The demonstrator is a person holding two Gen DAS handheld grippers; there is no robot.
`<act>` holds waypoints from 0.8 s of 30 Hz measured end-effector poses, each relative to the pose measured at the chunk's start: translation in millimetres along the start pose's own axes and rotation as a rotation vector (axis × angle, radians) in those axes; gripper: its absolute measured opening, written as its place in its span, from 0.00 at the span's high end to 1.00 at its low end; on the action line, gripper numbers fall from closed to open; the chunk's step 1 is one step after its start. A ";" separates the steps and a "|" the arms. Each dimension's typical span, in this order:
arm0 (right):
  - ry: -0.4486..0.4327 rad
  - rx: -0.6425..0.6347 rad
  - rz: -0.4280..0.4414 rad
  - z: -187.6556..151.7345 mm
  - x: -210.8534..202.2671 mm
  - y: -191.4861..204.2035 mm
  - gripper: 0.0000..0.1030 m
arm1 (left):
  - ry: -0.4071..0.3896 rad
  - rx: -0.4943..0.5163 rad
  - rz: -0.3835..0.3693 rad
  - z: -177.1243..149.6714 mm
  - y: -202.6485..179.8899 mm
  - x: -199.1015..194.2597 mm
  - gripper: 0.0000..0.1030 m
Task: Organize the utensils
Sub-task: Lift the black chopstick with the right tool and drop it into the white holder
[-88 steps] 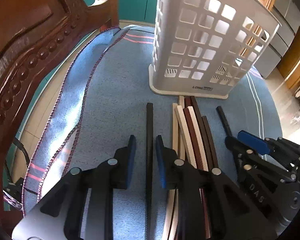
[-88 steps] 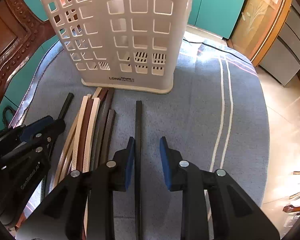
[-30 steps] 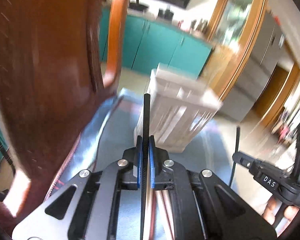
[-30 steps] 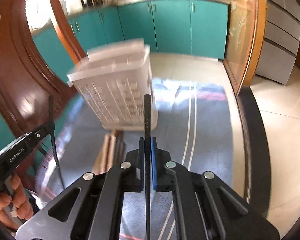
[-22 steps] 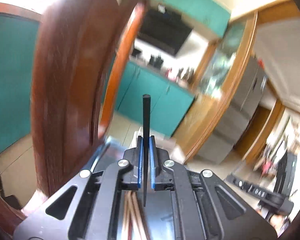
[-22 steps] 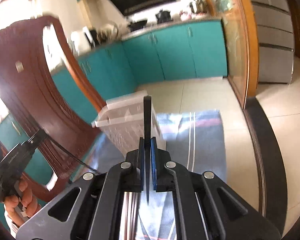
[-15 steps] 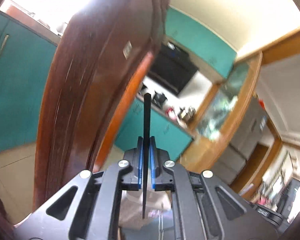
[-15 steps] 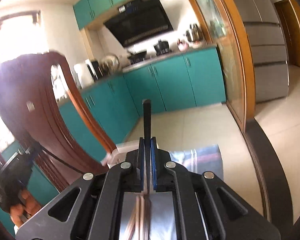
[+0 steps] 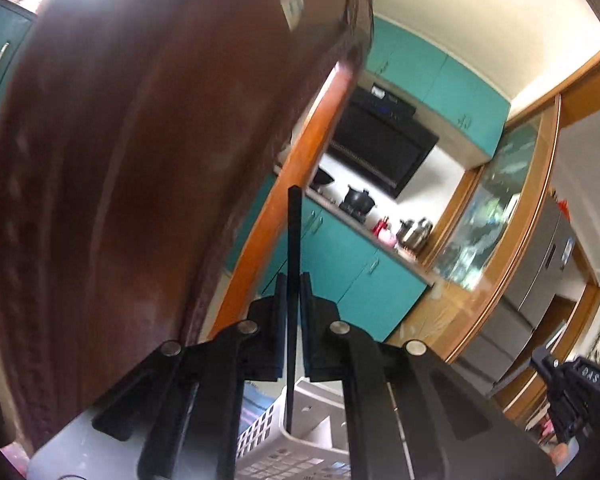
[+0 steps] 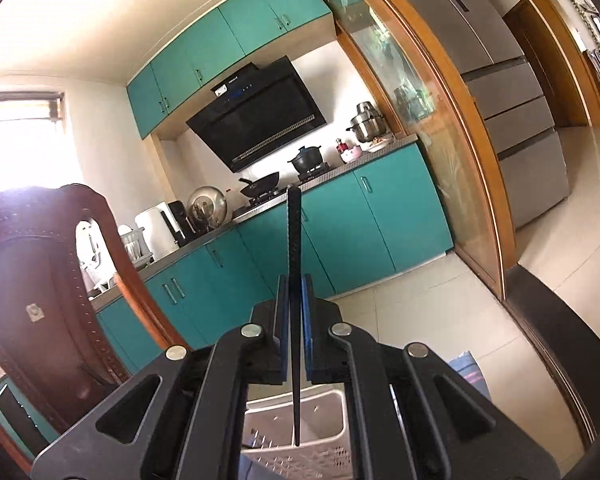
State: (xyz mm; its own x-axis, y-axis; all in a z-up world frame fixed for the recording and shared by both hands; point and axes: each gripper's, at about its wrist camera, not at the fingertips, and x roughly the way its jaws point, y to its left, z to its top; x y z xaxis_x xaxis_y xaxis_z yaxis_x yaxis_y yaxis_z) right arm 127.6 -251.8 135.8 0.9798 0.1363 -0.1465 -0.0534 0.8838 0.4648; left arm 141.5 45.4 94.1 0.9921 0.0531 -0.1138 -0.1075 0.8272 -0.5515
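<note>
My left gripper point(image 9: 293, 280) is shut on a black chopstick point(image 9: 293, 236) and holds it upright. Its lower tip hangs over the open top of the white slotted basket point(image 9: 320, 444) below. My right gripper point(image 10: 295, 282) is shut on a second black chopstick point(image 10: 294, 232), also upright, with its lower tip over the same basket point(image 10: 324, 412). The right gripper also shows at the lower right of the left wrist view point(image 9: 576, 388). The other chopsticks on the table are hidden.
A dark carved wooden chair back point(image 9: 120, 160) stands close on the left, and also shows in the right wrist view point(image 10: 36, 280). Teal kitchen cabinets point(image 10: 380, 220), a black range hood point(image 10: 260, 116) and a grey fridge point(image 10: 512, 80) are behind. A blue cloth edge point(image 10: 468, 368) lies under the basket.
Both grippers closed on chopsticks lying on the blue cloth, lifted them and tilted them upright. The views swung up from the table to the kitchen, with the basket now below the tips.
</note>
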 end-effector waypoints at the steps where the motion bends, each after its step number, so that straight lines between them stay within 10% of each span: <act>1: 0.013 -0.007 0.001 -5.4 4.0 -0.1 0.93 | 0.011 0.014 0.003 -4.0 -2.7 4.1 0.93; 14: 0.224 -0.179 -0.078 -62.9 37.0 -3.5 0.92 | 0.111 0.116 0.014 -33.6 -5.5 18.2 0.92; 19: 0.208 -0.193 -0.058 -64.2 12.9 -5.4 0.55 | 0.112 0.166 -0.007 -29.9 -2.0 -2.4 0.91; 24: 0.198 -0.240 -0.018 -63.0 -23.0 -7.4 0.55 | 0.126 0.178 -0.036 -21.6 6.6 -22.9 0.78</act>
State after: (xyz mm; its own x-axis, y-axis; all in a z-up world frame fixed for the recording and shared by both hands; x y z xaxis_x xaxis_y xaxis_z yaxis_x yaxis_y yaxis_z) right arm 93.3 -233.3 80.8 0.9256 0.1832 -0.3313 -0.1033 0.9641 0.2445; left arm 116.6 37.6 75.2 0.9779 -0.0389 -0.2054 -0.0484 0.9136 -0.4038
